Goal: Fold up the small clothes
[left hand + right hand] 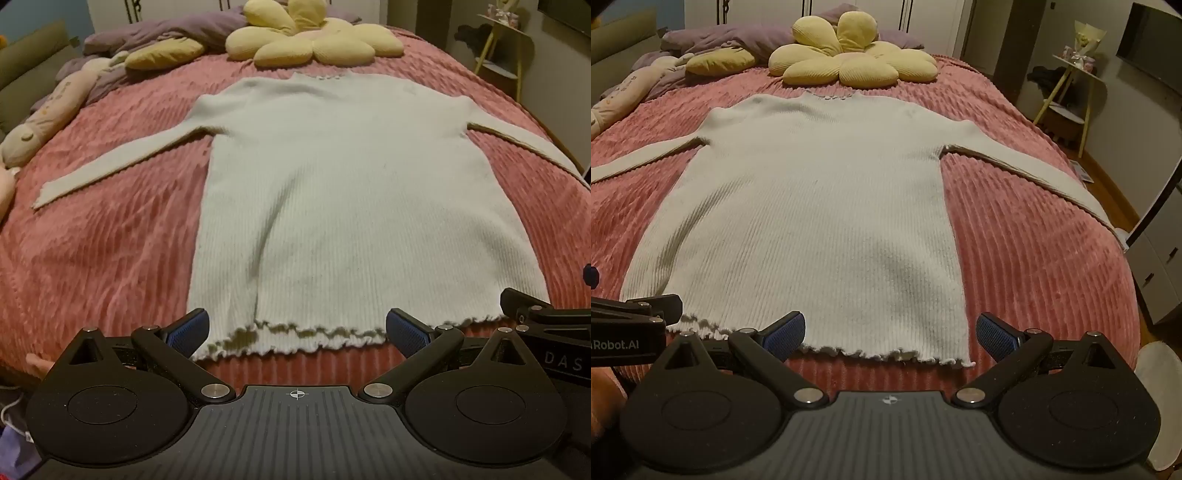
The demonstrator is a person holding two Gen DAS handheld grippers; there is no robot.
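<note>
A pale ribbed long-sleeved sweater (347,206) lies flat on the pink bedspread (110,251), collar far, frilled hem near, both sleeves spread out sideways. It also shows in the right wrist view (820,206). My left gripper (297,330) is open and empty, just above the hem's left part. My right gripper (890,332) is open and empty, at the hem's right corner. The right gripper's body shows at the right edge of the left wrist view (546,321). The left gripper's body shows at the left edge of the right wrist view (631,321).
A yellow flower-shaped cushion (849,59) and a purple duvet (731,37) lie at the head of the bed. Plush toys (48,114) lie along the left side. A small side table (1075,85) stands right of the bed.
</note>
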